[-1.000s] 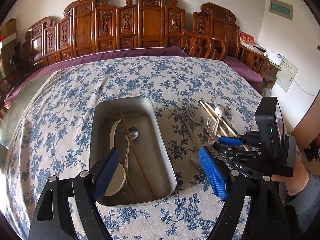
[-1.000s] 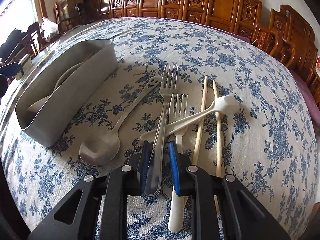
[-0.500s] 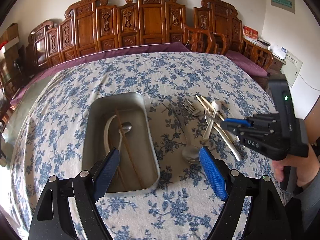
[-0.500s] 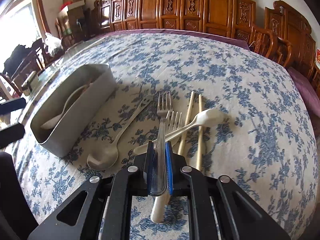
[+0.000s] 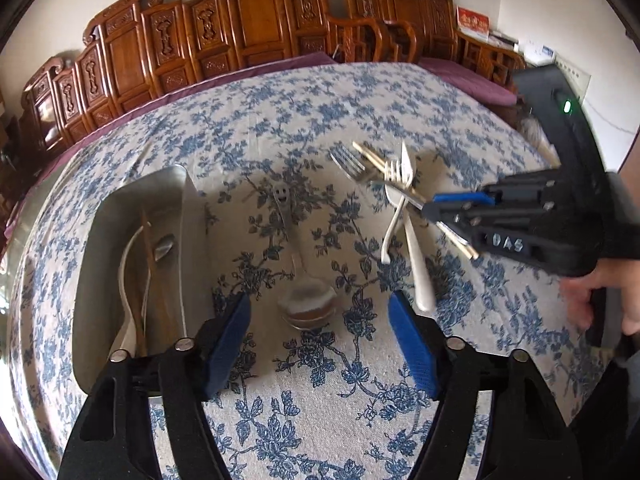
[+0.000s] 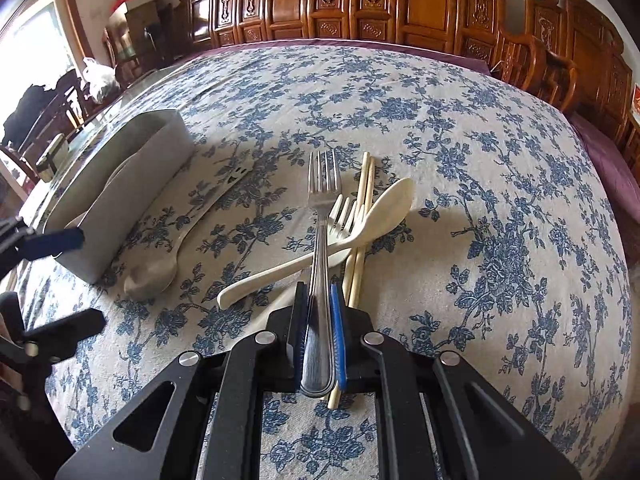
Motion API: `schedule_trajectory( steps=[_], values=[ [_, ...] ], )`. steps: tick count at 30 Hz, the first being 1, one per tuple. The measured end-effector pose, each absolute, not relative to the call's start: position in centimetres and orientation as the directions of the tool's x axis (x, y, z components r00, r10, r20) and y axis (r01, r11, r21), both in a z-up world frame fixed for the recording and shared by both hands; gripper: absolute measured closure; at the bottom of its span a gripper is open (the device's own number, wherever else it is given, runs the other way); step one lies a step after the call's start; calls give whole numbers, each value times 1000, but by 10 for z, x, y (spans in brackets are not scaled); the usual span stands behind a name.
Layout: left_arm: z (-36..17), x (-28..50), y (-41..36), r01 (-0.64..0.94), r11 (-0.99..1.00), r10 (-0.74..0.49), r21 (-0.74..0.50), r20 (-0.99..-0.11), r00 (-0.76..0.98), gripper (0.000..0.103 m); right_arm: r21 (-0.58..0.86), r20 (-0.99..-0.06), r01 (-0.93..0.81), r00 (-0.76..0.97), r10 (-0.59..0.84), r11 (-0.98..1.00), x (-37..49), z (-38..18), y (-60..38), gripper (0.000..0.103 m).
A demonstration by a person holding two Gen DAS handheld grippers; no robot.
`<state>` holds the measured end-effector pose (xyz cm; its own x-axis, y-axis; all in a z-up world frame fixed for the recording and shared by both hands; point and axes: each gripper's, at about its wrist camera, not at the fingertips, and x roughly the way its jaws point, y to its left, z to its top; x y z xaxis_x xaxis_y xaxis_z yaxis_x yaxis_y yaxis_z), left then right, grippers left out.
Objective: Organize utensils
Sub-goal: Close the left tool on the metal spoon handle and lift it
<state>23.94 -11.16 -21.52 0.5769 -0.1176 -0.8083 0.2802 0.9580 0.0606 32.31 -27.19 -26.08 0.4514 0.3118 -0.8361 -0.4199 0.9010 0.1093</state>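
Observation:
My right gripper (image 6: 319,320) is shut on the handle of a metal fork (image 6: 323,184), whose tines point away over the pile. Under it lie a cream spoon (image 6: 372,220), a cream fork (image 6: 344,216) and pale chopsticks (image 6: 366,184). In the left wrist view the right gripper (image 5: 452,208) holds the fork (image 5: 348,162) at the right. My left gripper (image 5: 320,340) hovers just above the bowl of a metal spoon (image 5: 307,306) with a smiley handle. Its jaws are closing and the pads do not touch the spoon. The metal tray (image 5: 188,240) at the left holds a white spoon, brown chopsticks and a small metal spoon.
A blue floral tablecloth (image 5: 320,120) covers the table. Carved wooden chairs (image 5: 256,20) line its far side and right side. A person's hand (image 5: 600,292) grips the right tool at the right edge. The tray (image 6: 132,168) stands just left of the metal spoon (image 6: 152,276).
My left gripper moved right from over the tray to over the metal spoon and sank, with its jaws narrower. My right gripper closed on the fork's handle and drew it back from the pile.

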Motion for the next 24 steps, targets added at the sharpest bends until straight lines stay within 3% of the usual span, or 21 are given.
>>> schedule_trajectory(
  steps=[9, 15, 19, 24],
  values=[
    [-237, 252, -126, 333, 931, -63, 151, -832, 551, 50, 116, -840, -427, 440, 318, 897, 328, -260, -272, 90],
    [-251, 257, -130, 343, 917, -9, 205, -847, 531, 71, 112, -843, -430, 436, 315, 896, 329, -262, -272, 89],
    [-252, 260, -126, 347, 923, -37, 167, -859, 511, 90, 112, -845, -437, 431, 317, 892, 330, -263, -271, 89],
    [-241, 262, -117, 331, 938, -90, 104, -848, 522, 100, 115, -846, -450, 422, 325, 885, 331, -265, -270, 88]
  ],
)
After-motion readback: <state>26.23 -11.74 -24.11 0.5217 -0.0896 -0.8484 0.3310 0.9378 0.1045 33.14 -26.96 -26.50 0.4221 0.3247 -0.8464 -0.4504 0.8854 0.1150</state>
